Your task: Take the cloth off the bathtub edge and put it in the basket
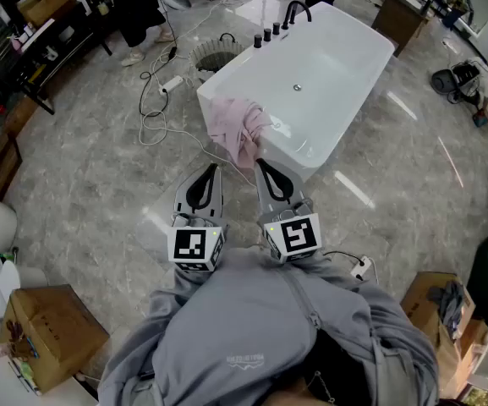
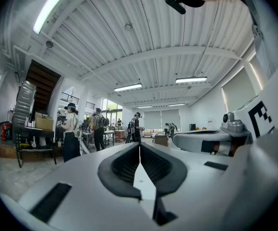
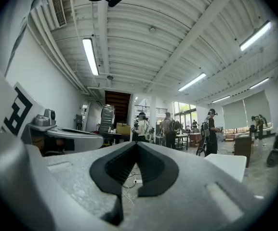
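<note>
Two grippers low in the head view, side by side: left gripper point(image 1: 215, 168) and right gripper point(image 1: 259, 161), both aimed up the picture at the bathtub point(image 1: 337, 66). Hands hidden behind the marker cubes point(image 1: 195, 248) and the grey sleeves point(image 1: 252, 328). Right tip just under the low end of the cloth point(image 1: 237, 129); touching or not, hard to tell. Left tip a little apart from the cloth, off to its left.

Pink cloth draped over the near corner of the bathtub edge, all bunched up. Long way running from the rim down the white outer wall, toward the grippers, with the low end hanging loose.

Basket point(image 1: 218, 56) on the floor by the far left side of the bathtub, well apart from the cloth. Near side of the basket cut off by the rim.

Left gripper view: fingers point(image 2: 122, 165) pressed tight together, with nothing between them. Right gripper view: the same, black pads point(image 3: 153, 167) shut on nothing, with only a bit of cable point(image 3: 129, 182) on the floor showing through the hole behind them.

No cloth and no basket in either gripper view. Only long ceiling lights point(image 3: 91, 57), far-off people point(image 3: 170, 129), too small to make out well, and the other gripper at the side. Cloth, bathtub and basket together in the head view alone.
</note>
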### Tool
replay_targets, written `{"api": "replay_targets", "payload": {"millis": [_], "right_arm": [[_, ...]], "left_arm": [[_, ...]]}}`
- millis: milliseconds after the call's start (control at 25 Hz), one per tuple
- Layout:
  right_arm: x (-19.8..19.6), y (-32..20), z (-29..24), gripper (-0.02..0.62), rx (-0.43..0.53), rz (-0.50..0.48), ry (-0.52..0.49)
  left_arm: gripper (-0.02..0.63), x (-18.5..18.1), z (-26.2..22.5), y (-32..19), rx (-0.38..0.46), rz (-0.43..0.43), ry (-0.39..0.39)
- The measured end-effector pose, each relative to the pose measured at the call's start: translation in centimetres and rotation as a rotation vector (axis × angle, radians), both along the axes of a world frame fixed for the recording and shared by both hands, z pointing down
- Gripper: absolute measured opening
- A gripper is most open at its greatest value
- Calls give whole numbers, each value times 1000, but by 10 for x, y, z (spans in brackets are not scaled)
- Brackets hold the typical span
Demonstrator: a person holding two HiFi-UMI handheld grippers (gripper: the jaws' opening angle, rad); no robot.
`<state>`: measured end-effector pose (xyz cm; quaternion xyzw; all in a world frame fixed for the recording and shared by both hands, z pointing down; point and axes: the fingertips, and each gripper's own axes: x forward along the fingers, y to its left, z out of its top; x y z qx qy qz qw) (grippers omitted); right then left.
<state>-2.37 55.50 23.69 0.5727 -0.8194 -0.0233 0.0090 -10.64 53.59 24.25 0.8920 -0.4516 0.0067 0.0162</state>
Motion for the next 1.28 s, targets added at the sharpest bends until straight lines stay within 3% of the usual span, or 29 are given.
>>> {"api": "replay_targets", "payload": {"millis": [400, 920, 1280], "right_arm": [[-10, -14, 0, 3, 6, 29, 38], [-20, -26, 16, 3, -15, 112, 2], [-3, -79, 30, 3, -25, 135, -54]], "left_arm": [[9, -14, 2, -16, 1, 8, -7], [9, -43, 20, -36, -19, 57, -23], [9, -38, 33, -80, -22, 59, -16]]}}
